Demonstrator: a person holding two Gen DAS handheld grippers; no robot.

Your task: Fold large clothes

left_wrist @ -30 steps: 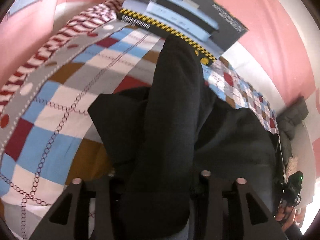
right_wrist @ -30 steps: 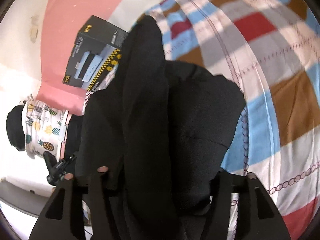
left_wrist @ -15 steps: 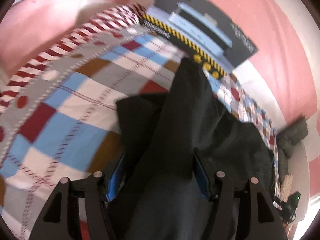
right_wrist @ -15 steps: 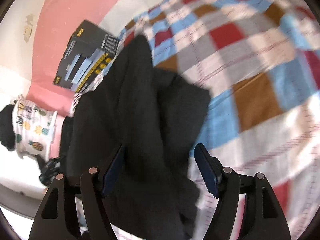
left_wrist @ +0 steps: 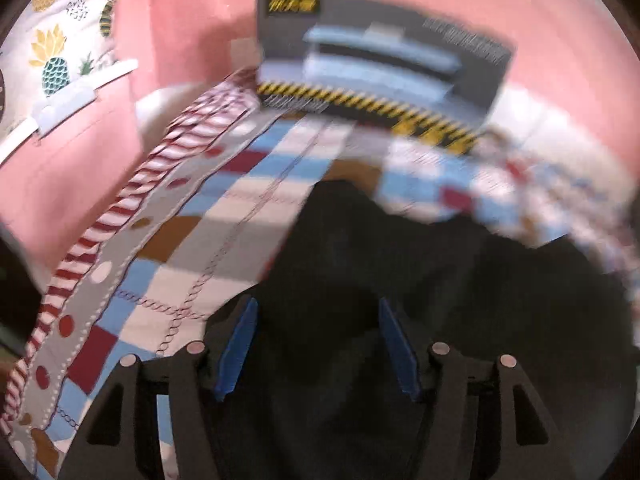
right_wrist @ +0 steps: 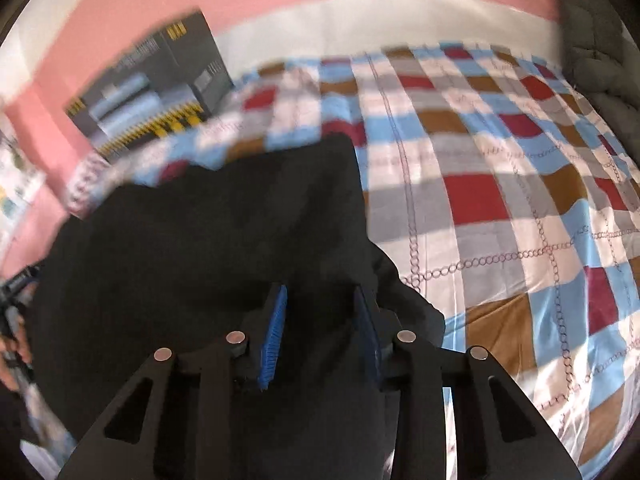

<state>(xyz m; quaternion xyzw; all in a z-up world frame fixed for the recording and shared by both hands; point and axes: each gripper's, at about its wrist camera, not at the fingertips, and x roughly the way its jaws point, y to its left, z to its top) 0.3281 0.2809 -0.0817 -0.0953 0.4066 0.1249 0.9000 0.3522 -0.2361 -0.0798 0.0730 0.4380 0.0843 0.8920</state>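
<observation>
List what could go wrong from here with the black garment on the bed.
1. Both the left gripper and right gripper stand open over the black garment; a careless re-grip may pinch several layers and undo the fold.
2. Closing low could also catch the checkered bedsheet.
3. The garment's far edge lies near the dark product box; pushing forward may bunch cloth against it.

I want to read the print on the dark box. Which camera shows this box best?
The left wrist view: the box faces the camera, large, near the top centre, although motion blur smears its print. The right wrist view shows the box smaller, at an angle, at the left, also blurred.
</observation>
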